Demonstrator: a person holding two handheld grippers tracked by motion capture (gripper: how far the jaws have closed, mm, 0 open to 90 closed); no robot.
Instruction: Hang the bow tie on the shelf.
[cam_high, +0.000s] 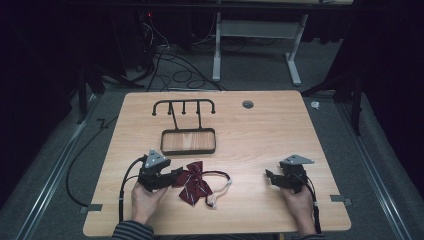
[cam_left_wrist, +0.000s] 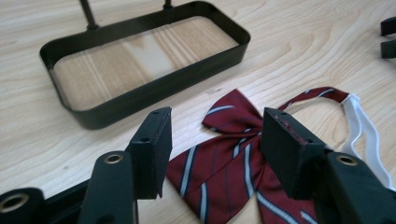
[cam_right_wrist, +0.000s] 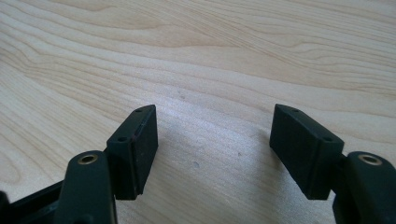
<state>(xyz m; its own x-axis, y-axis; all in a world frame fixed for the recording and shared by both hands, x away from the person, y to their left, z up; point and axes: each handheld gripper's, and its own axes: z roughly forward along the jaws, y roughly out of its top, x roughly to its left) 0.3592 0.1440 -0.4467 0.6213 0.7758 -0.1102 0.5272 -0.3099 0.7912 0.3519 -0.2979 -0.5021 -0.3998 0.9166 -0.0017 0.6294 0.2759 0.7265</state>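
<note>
The left gripper (cam_high: 176, 173), jaws wide and holding nothing, sits just left of the dark red striped cloth bow tie (cam_high: 194, 183) near the wooden table's (cam_high: 260, 125) front edge

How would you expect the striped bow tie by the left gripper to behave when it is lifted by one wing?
The bow tie looks like soft cloth, so it would probably droop. Its strap lies in a loose loop and would likely dangle. It seems light and unlikely to roll.
</note>
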